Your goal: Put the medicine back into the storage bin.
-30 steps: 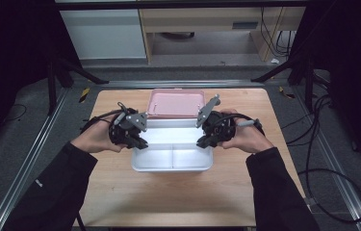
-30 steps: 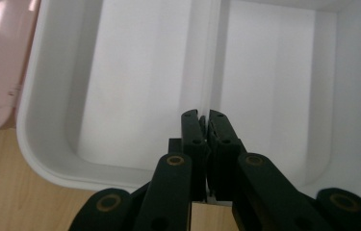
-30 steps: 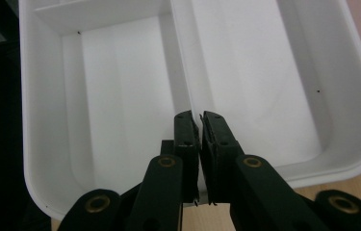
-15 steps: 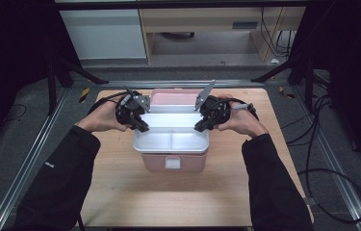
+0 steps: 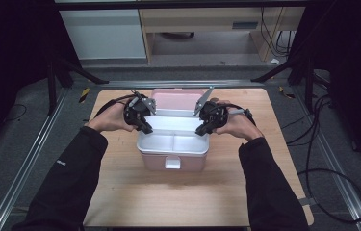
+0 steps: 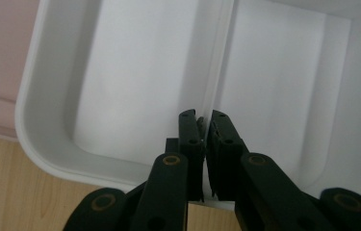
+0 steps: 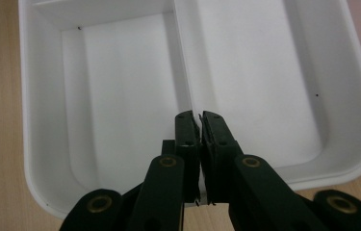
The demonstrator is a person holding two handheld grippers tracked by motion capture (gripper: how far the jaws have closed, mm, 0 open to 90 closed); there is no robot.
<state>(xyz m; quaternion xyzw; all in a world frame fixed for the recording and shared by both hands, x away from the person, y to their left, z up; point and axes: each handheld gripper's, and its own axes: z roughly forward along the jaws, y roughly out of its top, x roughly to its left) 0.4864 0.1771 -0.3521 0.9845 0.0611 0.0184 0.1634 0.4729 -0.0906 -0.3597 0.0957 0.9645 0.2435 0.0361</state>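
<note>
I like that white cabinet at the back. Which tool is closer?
Left. The left tool holds the white tray in front of the cabinet's right edge; the right tool holds the tray's other end, farther right.

I am watching black cables [image 5: 316,108] lying on the floor well right of the right gripper [image 5: 201,129]. A white cabinet [image 5: 103,33] is standing far beyond the left gripper [image 5: 148,129].
</note>
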